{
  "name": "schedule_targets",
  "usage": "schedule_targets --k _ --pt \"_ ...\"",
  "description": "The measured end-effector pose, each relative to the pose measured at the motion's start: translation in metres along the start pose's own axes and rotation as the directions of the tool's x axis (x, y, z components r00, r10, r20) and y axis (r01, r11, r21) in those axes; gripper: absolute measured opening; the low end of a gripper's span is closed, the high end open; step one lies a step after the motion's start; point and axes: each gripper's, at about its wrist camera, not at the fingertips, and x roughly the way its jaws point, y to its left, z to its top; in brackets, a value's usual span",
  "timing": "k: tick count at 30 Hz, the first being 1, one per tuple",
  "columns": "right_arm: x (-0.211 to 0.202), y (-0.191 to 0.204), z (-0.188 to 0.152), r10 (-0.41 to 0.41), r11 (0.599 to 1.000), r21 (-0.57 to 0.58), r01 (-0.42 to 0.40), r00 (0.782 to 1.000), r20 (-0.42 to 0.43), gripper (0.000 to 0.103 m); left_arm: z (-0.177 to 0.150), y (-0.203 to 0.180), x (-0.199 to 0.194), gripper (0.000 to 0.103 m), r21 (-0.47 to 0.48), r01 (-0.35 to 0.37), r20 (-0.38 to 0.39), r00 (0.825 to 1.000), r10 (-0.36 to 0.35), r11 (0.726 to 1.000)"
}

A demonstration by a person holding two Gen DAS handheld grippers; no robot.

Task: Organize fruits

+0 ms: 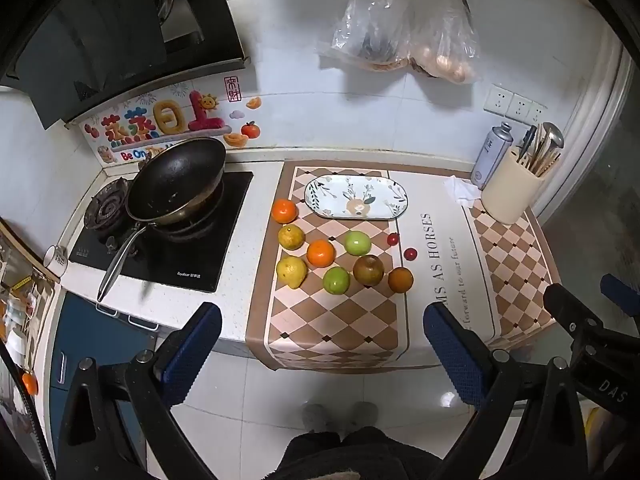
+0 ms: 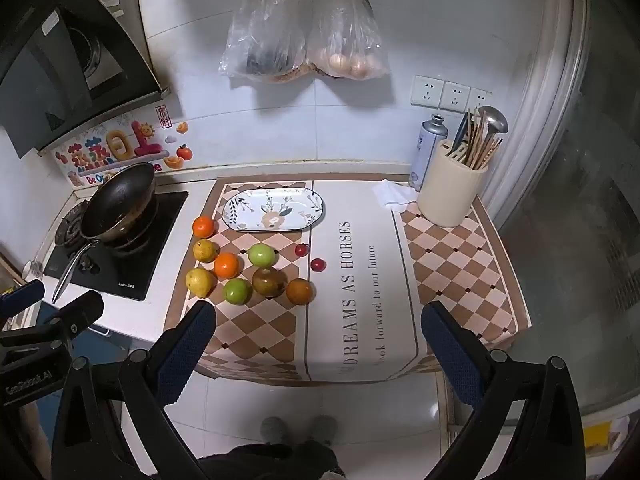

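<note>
Both grippers hang above the floor in front of the counter, angled down toward it, and neither touches anything: the left gripper point(image 1: 322, 344) has its blue-padded fingers spread wide with nothing between them, and the right gripper point(image 2: 318, 344) is spread just as wide and empty. The fruits lie loose on the checkered mat point(image 1: 340, 320) that covers the counter, gathered on its left half, between the near edge and the oval patterned plate point(image 1: 356, 197), which sits bare toward the back edge. Nearest the plate's left end is an orange mandarin point(image 1: 284, 211); just in front of it a yellow-green citrus point(image 1: 291, 237), then a yellow pear-shaped fruit point(image 1: 291, 271) closest to the mat's left border. A second mandarin point(image 1: 320, 253) sits beside them, with a green apple point(image 1: 357, 243) to its right and another green apple point(image 1: 336, 280) nearer the front. A brown apple point(image 1: 368, 270) and a darker orange point(image 1: 400, 279) close the front row. Two small red cherry tomatoes point(image 1: 393, 239) point(image 1: 410, 254) lie apart toward the mat's lettered middle panel. A black wok point(image 1: 176, 184) stands on the stove at the counter's left end, a cream utensil holder point(image 2: 452, 190) at the right back corner.
</note>
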Motion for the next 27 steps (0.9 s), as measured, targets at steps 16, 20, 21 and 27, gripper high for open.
schedule_targets --k 16,20,21,27 --pt "0.001 0.001 -0.002 0.0 1.0 -0.004 0.0 1.0 -0.001 0.103 0.015 0.001 0.013 0.103 0.001 -0.007 0.005 1.0 0.007 1.0" --pt "0.002 0.002 0.002 0.008 1.0 -0.01 -0.008 1.0 0.002 0.103 0.007 -0.001 -0.003 0.103 0.003 -0.008 0.019 1.0 0.008 1.0" --pt "0.001 0.003 0.003 0.011 1.0 -0.011 -0.011 1.0 0.004 0.103 0.005 0.0 -0.006 0.103 0.003 -0.009 0.025 1.0 0.009 1.0" --pt "-0.005 0.002 -0.003 0.027 1.0 -0.004 -0.027 1.0 0.013 0.103 0.004 0.001 -0.008 0.103 0.002 -0.01 0.027 1.0 0.01 1.0"
